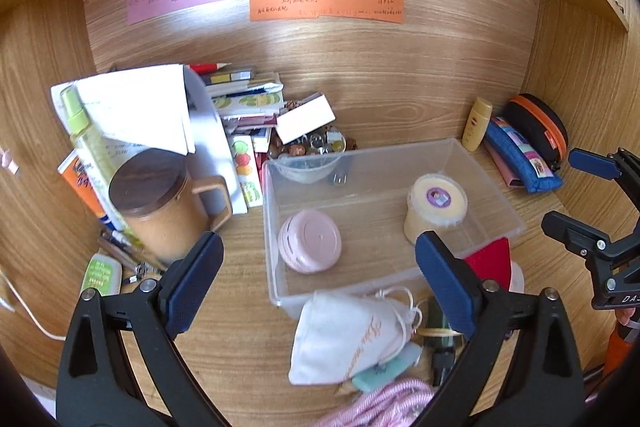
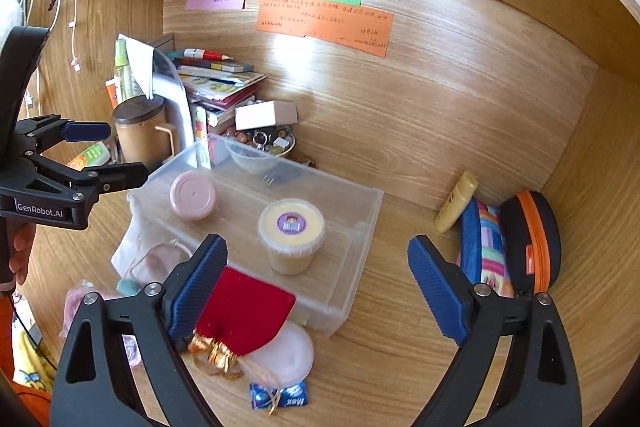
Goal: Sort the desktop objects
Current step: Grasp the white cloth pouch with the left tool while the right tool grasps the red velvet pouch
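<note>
while both tools hang over the front of the desk (image 2: 400, 367), nothing is gripped yet. the left hand-held gripper (image 1: 320, 283) has its jaws spread wide and empty, and so does the right hand-held gripper (image 2: 318, 287), also carrying nothing.

the clear plastic bin (image 1: 472, 163) sits near the middle of the desk, already holding a pink round tin (image 1: 310, 241) and a yellow lidded tub (image 1: 436, 207). what is left to sort lies along the bin's front edge. the white drawstring pouch (image 1: 348, 335) lies just in front of the bin's near-left corner, directly between and just below the left tool's spread fingers, with its long axis running roughly from that corner back toward the tool. the red velvet pouch (image 2: 244, 311) lies by the bin's near-right corner, resting on a white round lid (image 2: 292, 351), and it touches or sits right behind the right tool's left finger, its gold ties trailing toward the desk's front edge.

i'd judge each tool is nearer its own pouch: left for the white one, right for the red. the red one lies off to the side of the right jaws, so that tool would need to shift left to centre on it. at the back-right corner a yellow bottle (image 2: 456, 203), a blue pencil case (image 2: 480, 247) and a black case (image 2: 532, 239) wait well apart.
</note>
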Action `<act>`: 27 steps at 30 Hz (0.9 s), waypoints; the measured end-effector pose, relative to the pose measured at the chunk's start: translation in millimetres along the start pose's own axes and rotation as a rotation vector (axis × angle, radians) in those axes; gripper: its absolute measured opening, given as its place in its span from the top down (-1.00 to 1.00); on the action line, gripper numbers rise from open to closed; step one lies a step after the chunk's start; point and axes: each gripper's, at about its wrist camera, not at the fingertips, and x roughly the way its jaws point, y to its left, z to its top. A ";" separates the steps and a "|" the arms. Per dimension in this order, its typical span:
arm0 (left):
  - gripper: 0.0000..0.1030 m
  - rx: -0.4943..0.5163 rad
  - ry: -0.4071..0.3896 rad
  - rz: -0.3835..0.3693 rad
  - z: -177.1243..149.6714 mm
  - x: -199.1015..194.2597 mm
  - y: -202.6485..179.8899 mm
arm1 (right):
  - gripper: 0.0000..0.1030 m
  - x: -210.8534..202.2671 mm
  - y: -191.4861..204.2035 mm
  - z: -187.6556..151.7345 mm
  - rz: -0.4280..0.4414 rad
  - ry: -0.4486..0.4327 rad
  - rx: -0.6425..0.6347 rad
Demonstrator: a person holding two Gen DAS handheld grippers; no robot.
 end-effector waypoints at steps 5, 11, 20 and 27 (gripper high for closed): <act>-0.90 0.002 0.011 0.003 -16.3 -7.2 -1.6 | -0.76 -3.2 4.2 -12.7 0.014 0.017 0.015; -0.90 0.004 0.041 -0.009 -35.6 -5.3 -4.4 | -0.76 -2.6 5.7 -28.7 0.033 0.043 0.054; -0.90 -0.011 0.113 -0.057 -62.3 13.0 -10.2 | -0.77 8.0 12.4 -54.3 0.071 0.089 0.114; -0.90 -0.042 0.176 -0.100 -76.0 30.9 -9.2 | -0.77 26.7 21.6 -65.1 0.117 0.147 0.136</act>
